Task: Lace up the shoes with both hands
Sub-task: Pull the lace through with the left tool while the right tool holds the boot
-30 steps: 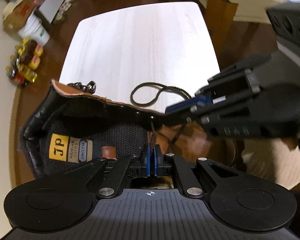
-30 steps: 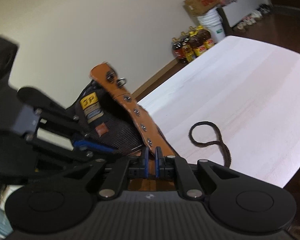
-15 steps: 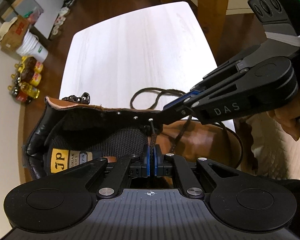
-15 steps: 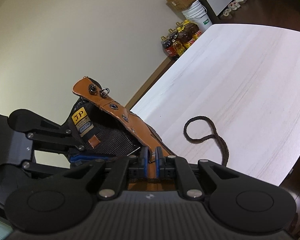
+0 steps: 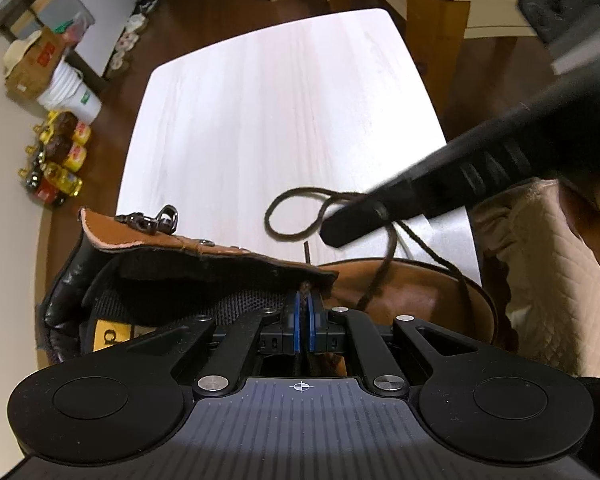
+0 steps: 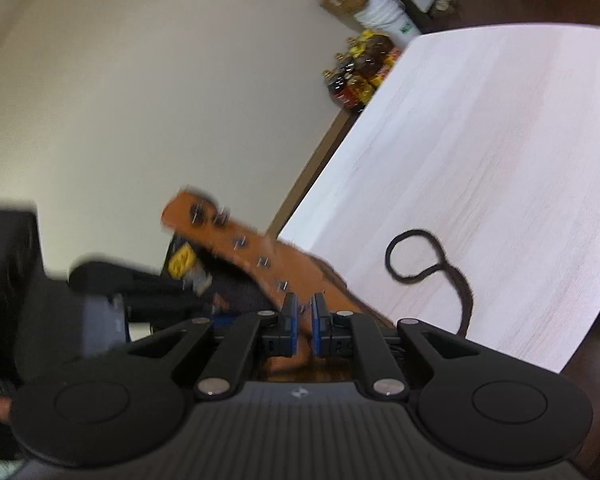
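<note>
Jaws of the left gripper pinch the lace at the boot flap's edge. Right gripper jaws are opening, nothing pressed between them, the flap just beyond. Boot sits at the near edge of the surface, lace looping across it.

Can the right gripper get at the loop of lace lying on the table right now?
Probably yes: the lace loop lies in the open on the table, ahead of the right gripper, whose jaws are opening with nothing between them and the loop.
</note>
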`<state>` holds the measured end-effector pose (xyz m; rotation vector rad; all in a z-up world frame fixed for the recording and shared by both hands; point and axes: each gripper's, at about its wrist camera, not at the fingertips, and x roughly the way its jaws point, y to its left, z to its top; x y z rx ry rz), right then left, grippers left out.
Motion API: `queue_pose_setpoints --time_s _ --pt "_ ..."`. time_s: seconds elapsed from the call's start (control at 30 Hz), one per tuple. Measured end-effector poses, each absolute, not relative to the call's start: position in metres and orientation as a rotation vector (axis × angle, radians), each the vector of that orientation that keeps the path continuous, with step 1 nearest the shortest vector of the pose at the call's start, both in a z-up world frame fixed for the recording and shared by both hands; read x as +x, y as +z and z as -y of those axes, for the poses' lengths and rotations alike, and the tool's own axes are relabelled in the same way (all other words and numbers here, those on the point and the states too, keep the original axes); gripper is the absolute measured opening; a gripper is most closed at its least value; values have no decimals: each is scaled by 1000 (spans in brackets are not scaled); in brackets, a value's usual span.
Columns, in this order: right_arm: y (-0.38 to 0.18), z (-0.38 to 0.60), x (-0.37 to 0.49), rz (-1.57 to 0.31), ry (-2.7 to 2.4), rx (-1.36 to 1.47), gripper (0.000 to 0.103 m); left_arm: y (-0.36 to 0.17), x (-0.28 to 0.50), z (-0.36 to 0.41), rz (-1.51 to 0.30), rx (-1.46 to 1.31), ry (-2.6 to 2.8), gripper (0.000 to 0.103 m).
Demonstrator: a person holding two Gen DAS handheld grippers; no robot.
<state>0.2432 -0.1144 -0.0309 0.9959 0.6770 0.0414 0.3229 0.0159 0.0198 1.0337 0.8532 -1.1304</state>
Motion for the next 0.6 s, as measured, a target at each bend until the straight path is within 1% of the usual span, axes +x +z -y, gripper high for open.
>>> queue_pose_setpoints --time_s 0.13,0.33,0.37,0.4,0.47,0.57,0.6 --pt "-71 134 252 -696 83 1337 14 20 322 -18 -849 1031 -1127 4" --pt "-103 134 258 -704 128 1586 13 19 321 -21 -847 1019 -1114 4" --pt "-106 135 258 -706 129 1608 4 20 322 -22 -853 1003 -1111 6" --pt "-108 136 257 -712 123 1617 3 21 323 -23 -866 980 -1108 8" --pt "-104 143 256 -716 93 1594 3 27 328 -30 -925 912 -1103 9" --pt "-86 157 256 -730 27 1438 3 43 331 -57 -1000 812 -1123 10" --pt "-73 169 257 -736 -14 1334 3 47 330 -64 -1007 796 -1127 10"
